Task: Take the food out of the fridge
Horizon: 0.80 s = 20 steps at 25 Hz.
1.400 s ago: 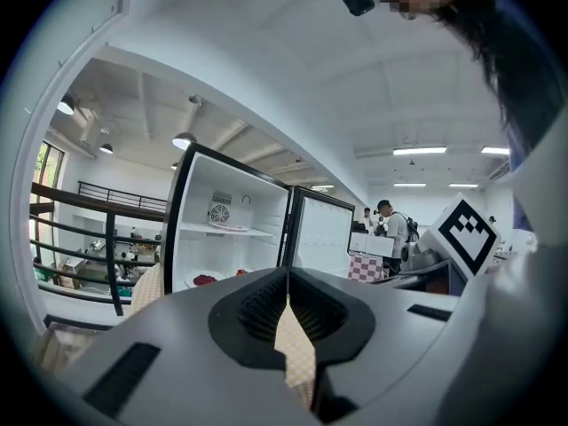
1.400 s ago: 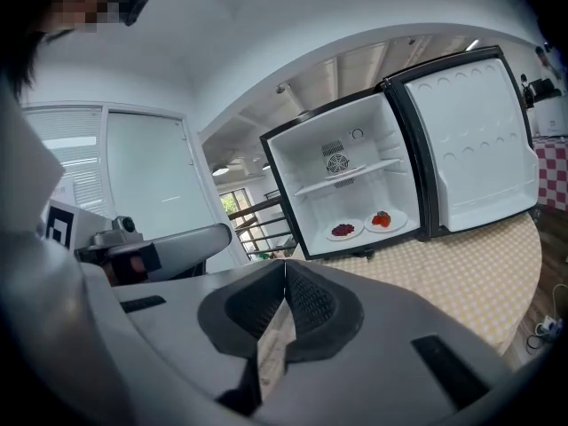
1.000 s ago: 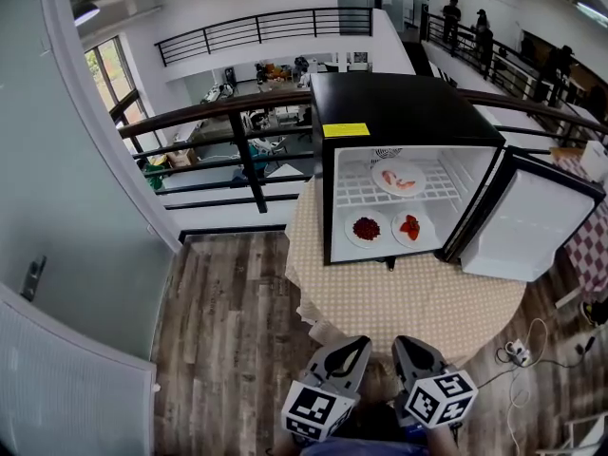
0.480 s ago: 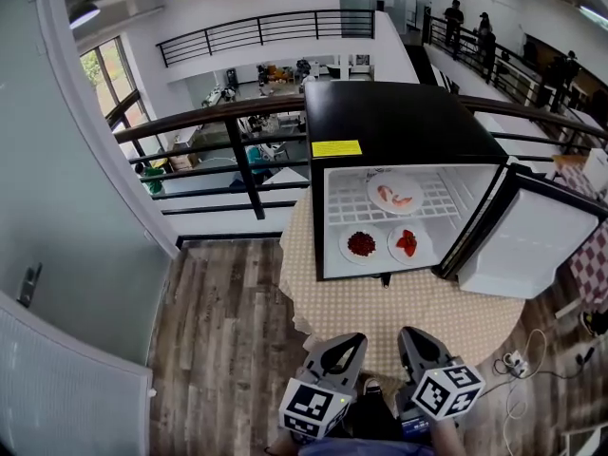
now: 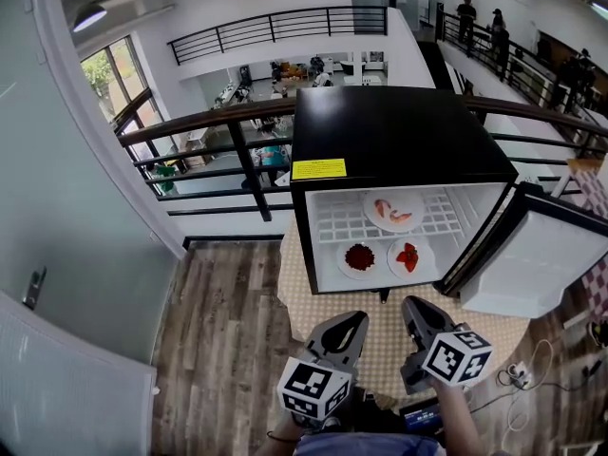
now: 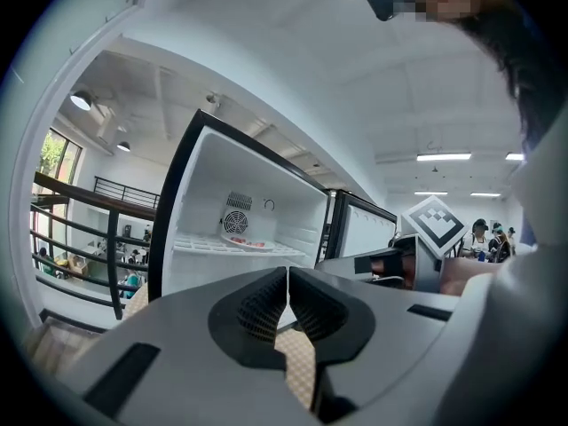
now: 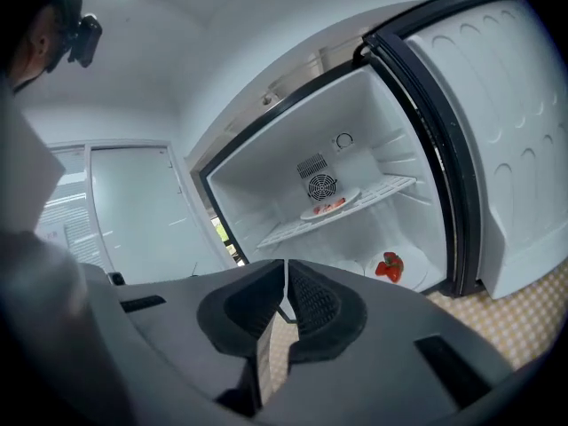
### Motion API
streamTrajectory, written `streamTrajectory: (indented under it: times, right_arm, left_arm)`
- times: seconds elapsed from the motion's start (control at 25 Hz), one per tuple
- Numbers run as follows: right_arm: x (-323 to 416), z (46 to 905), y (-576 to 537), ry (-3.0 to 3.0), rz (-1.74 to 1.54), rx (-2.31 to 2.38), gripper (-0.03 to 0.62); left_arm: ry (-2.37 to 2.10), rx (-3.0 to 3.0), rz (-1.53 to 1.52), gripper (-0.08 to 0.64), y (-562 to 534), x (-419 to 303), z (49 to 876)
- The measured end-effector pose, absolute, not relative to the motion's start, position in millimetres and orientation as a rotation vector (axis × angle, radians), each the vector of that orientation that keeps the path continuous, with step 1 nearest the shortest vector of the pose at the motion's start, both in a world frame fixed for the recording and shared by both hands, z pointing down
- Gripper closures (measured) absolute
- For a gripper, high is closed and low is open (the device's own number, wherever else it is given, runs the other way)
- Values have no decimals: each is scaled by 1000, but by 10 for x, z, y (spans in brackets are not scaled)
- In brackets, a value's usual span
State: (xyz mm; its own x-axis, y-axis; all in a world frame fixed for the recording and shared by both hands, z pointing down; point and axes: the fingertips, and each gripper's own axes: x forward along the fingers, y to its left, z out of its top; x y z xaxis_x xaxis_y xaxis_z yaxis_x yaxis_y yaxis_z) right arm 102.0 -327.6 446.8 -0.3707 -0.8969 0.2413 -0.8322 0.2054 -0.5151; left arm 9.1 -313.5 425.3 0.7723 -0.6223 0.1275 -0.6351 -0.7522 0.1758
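Fridge on table, door open. Yellow label on front, print unreadable. Food inside: top plate on shelf, lower-left plate and lower-right plate below. Left gripper and right gripper near side, fingers clenched, empty.

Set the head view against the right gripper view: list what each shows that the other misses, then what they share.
Head view only: the black top of the fridge with its yellow label, the dark red food, the railing and the wooden floor.
Right gripper view only: the fan grille on the back wall, and the right gripper close up, its fingers shut on nothing.
Both: the open door, the shelf plate and the red food on the fridge's floor.
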Motion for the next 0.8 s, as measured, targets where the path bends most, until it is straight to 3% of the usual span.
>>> streamTrajectory:
  times: [0.72, 0.8]
  right_arm:
    - [1488, 4327, -4548, 2052, -1125, -1481, 571]
    - [1483, 4342, -4631, 2013, -1177, -1420, 519]
  left_arm:
    - [-1029, 2813, 255, 543, -3977, 654, 4403]
    - [-1029, 2815, 259, 543, -3990, 674, 4393]
